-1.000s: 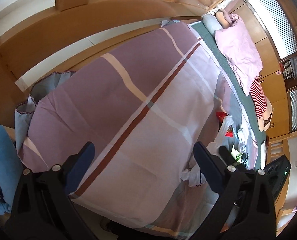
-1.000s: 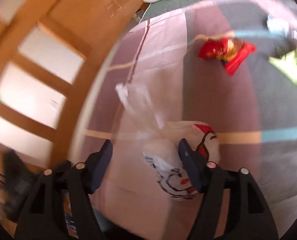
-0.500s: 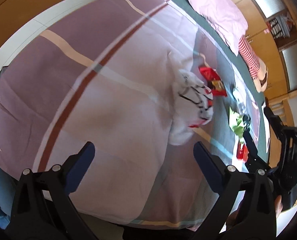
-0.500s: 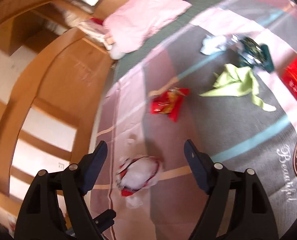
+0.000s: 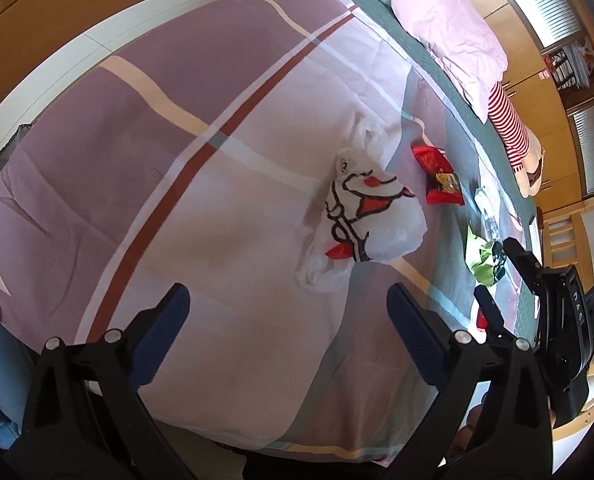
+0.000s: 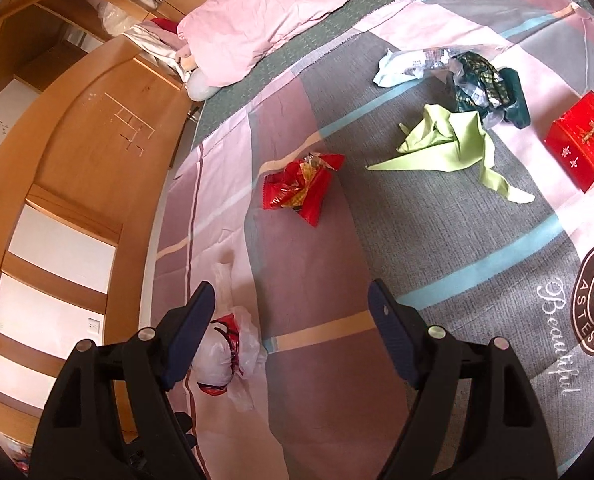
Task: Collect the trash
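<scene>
A white plastic bag (image 5: 367, 220) with red and black print lies on the bed's striped cover (image 5: 177, 160); it also shows in the right wrist view (image 6: 225, 354). Beyond it lie a red snack wrapper (image 6: 301, 188), a green paper scrap (image 6: 449, 148), a dark green crumpled wrapper (image 6: 485, 80), a pale wrapper (image 6: 401, 66) and a red box (image 6: 581, 144). My left gripper (image 5: 287, 312) is open and empty above the cover, short of the bag. My right gripper (image 6: 291, 304) is open and empty; it shows in the left wrist view (image 5: 501, 276) over the green scrap.
A pink pillow (image 6: 257, 12) and a red-striped cushion (image 5: 509, 124) lie at the head of the bed. A wooden frame (image 6: 77, 140) runs along the far side. The bed's near edge (image 5: 257, 444) drops to the floor.
Both grippers have drawn back and up from the bag. The right gripper has swung away from the bag toward the scattered wrappers. The bag now lies free on the cover.
</scene>
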{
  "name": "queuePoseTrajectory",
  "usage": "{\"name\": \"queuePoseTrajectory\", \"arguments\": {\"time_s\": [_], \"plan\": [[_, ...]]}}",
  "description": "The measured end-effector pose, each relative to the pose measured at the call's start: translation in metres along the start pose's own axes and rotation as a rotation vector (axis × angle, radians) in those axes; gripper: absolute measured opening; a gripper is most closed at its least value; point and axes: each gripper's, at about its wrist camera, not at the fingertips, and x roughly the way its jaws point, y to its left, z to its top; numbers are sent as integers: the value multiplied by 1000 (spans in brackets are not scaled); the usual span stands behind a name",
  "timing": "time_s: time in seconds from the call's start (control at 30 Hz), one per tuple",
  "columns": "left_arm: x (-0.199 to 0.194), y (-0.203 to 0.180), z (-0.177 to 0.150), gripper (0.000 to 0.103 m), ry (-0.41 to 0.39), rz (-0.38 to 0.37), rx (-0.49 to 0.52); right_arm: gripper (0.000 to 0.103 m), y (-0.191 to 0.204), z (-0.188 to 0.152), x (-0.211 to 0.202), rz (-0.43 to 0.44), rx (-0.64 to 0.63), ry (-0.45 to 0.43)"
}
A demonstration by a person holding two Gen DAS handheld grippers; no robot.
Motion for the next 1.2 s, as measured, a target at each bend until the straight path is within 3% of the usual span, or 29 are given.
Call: {"name": "queuePoseTrajectory", "arguments": {"time_s": [0.83, 0.9, 1.0, 1.1, 1.2], "plan": [[0, 0, -3, 98, 2, -10, -20, 78, -5, -2, 4, -5, 35, 30], [0, -1, -2, 98, 3, -21, -17, 78, -3, -2, 2, -9, 21, 22], [-3, 7, 8, 98, 29, -97, -39, 78, -1, -1, -4, -29, 8, -16], [-26, 27, 22, 98, -67, -131, -127, 78, -1, 1, -13, -63, 2, -65], [-37, 24, 32, 98, -137, -127, -95, 78, -2, 3, -20, -117, -6, -113]]}}
